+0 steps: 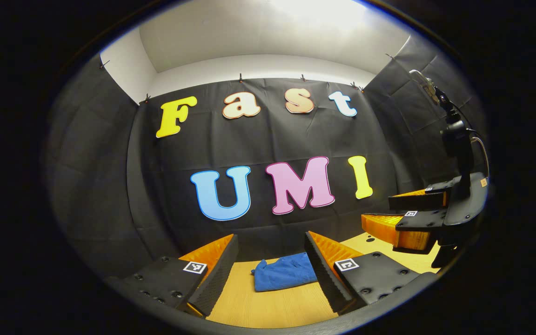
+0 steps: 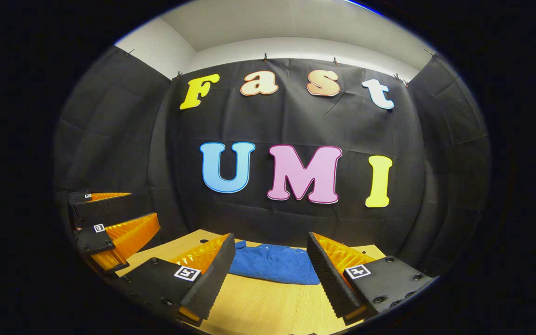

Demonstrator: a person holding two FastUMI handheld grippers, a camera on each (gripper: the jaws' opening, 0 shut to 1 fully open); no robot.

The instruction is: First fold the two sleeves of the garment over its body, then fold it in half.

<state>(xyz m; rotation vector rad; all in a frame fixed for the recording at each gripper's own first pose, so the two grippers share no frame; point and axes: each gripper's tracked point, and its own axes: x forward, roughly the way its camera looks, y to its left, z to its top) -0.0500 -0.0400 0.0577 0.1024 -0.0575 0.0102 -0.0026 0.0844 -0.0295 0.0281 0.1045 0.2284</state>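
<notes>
Both grippers hung above the table, jaws spread wide, holding nothing. Left gripper (image 1: 270,274) framed the blue garment (image 1: 284,272) between its fingers; garment lay bunched on the wooden table (image 1: 268,304) near the far edge by the cloth wall. Right gripper (image 2: 270,274) also faced the garment, apart from it. Left view caught the right gripper at right, fingers apart.

black cloth walls (image 2: 110,130), white ceiling (image 1: 268,32), wooden table (image 2: 268,302)

Bright overhead glare, sharp, fisheye-bent edges.
</notes>
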